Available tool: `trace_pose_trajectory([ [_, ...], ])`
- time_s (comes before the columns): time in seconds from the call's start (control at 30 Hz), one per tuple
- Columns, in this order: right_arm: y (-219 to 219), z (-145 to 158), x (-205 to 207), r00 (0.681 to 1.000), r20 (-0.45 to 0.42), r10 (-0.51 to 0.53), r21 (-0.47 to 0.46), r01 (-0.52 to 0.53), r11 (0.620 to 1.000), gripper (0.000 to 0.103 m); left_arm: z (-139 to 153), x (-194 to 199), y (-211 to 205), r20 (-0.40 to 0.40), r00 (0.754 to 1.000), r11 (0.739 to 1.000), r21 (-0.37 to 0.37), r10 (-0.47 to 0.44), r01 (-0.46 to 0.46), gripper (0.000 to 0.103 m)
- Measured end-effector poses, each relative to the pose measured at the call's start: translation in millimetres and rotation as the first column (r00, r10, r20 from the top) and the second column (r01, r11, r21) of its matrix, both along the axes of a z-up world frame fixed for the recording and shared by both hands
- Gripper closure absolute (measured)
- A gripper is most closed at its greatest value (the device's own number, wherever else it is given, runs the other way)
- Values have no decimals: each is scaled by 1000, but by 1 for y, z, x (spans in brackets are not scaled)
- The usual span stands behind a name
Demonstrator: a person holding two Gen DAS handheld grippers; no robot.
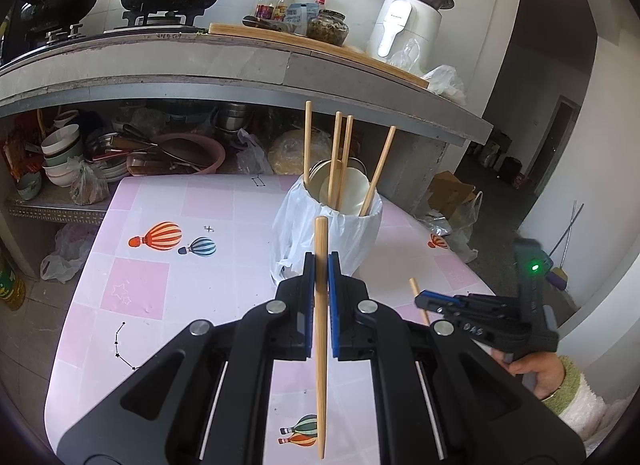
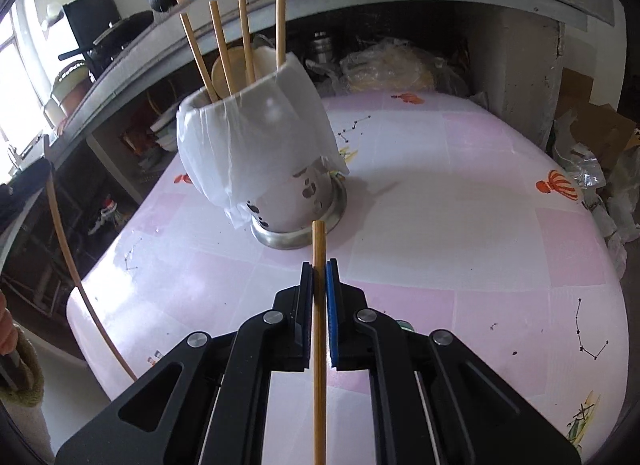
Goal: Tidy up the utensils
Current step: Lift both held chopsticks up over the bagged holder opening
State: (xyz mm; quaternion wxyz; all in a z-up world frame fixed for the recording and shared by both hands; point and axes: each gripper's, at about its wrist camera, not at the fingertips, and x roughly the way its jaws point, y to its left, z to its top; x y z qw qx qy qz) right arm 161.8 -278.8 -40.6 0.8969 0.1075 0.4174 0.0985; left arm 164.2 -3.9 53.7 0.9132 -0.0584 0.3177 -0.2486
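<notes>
Left wrist: chopstick (image 1: 321,305) upright between pads.

left gripper (image 1: 320,261) clamped shut, right gripper (image 2: 319,267) clamped shut

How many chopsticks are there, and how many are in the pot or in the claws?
Chopsticks standing in the utensil holder: 4
Chopstick held in the left claw: 1
Chopstick held in the right claw: 1
Total: 6 chopsticks
</notes>
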Motion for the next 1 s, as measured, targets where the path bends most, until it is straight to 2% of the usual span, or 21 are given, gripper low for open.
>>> trace_pose_trajectory([
  [0.43,-10,67,-35,986,167,-13,54,4,999,96,12,-7,-7,29,1000,1000,16,-9,8,97],
  [0.63,-16,83,-40,977,213,-16,71,1,997,96,16,-7,-9,39,999,1000,20,-12,12,97],
  [1.0,-22,94,-47,969,247,-25,82,5,997,96,22,-6,-13,56,998,1000,25,-19,17,97],
])
